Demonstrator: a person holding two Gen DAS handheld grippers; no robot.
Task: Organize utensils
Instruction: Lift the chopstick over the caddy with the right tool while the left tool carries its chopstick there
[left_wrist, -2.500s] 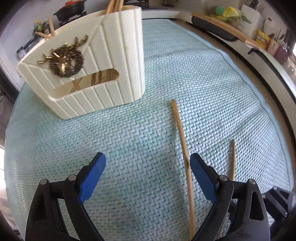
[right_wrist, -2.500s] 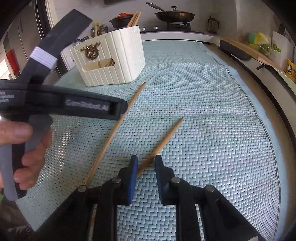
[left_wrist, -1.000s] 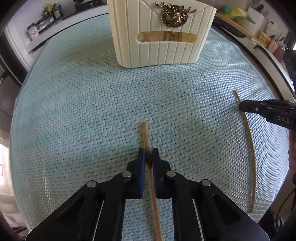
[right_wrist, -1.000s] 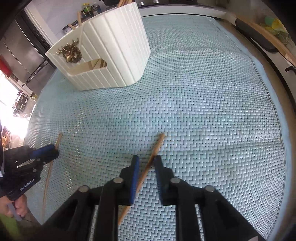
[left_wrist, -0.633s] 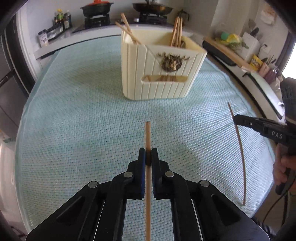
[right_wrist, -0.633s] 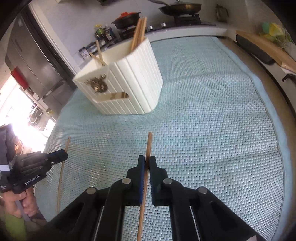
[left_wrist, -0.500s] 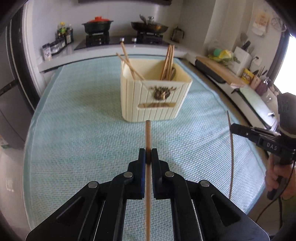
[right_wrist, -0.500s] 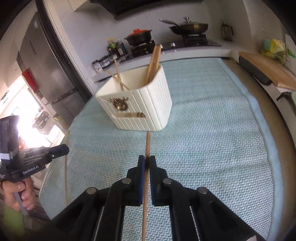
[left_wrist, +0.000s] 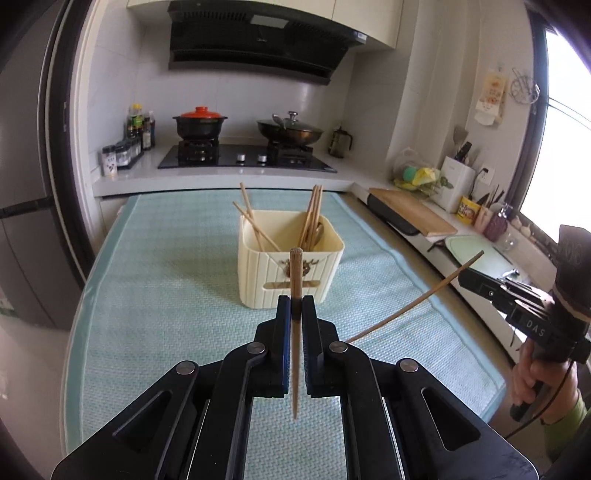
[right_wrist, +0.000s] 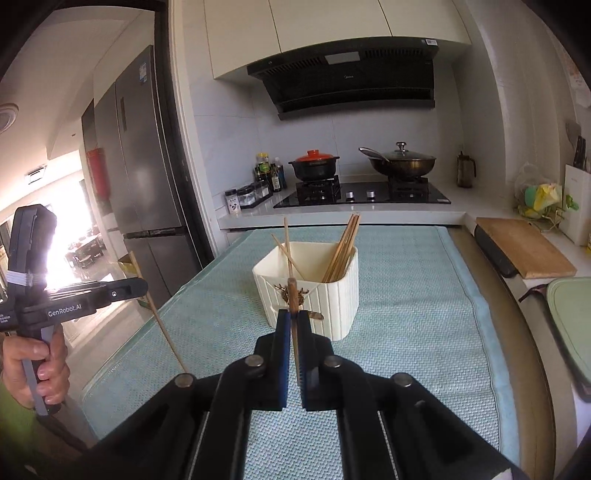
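A cream ribbed utensil holder (left_wrist: 291, 273) with a brass deer emblem stands on the teal mat (left_wrist: 166, 288), with several wooden chopsticks in it; it also shows in the right wrist view (right_wrist: 332, 295). My left gripper (left_wrist: 296, 304) is shut on a chopstick (left_wrist: 295, 280), held raised and pointing at the holder. My right gripper (right_wrist: 293, 317) is shut on another chopstick (right_wrist: 293, 295), also raised in front of the holder. The right gripper's chopstick shows in the left view (left_wrist: 413, 299); the left one shows in the right view (right_wrist: 162, 325).
Behind the mat is a stove (left_wrist: 247, 158) with a red-lidded pot (left_wrist: 199, 123) and a wok (left_wrist: 290, 131). A wooden cutting board (left_wrist: 410, 216) and counter clutter lie to the right. A fridge (right_wrist: 147, 177) stands at the left.
Both grippers closed on the chopsticks lying on the mat, lifted them off it and tilted up; the views now look level across the kitchen at the holder.
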